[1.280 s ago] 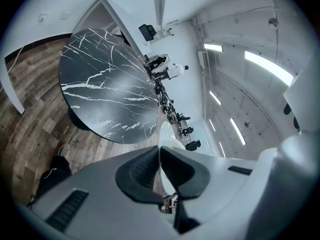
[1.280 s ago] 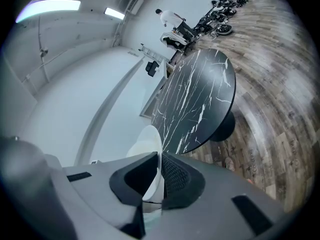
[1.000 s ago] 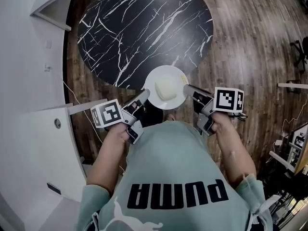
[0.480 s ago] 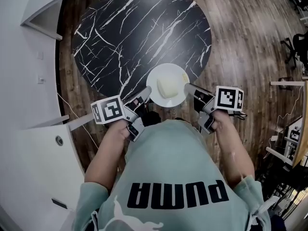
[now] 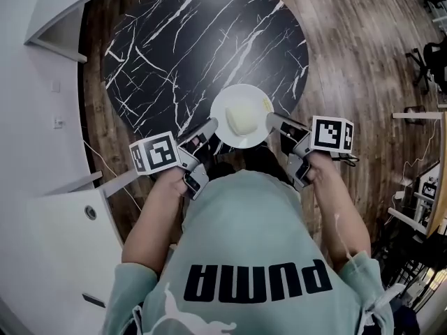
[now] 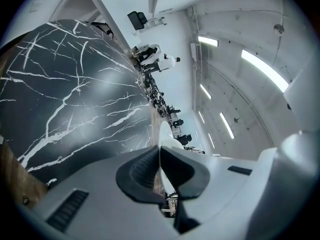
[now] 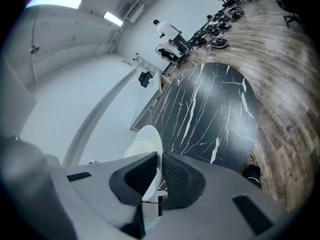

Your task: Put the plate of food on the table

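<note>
Both left gripper (image 5: 211,125) and right gripper (image 5: 271,120) pinch the thin, round white plate (image 5: 233,99).

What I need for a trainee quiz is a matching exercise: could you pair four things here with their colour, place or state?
Things:
1. plate
2. food
3. marble table
4. left tongs

Descriptions:
A. black with white veins
B. pale lump lying on the plate
C. shut on the plate's rim
D. white, held by its rim at both sides

Pairs: 1-D, 2-B, 3-A, 4-C
</note>
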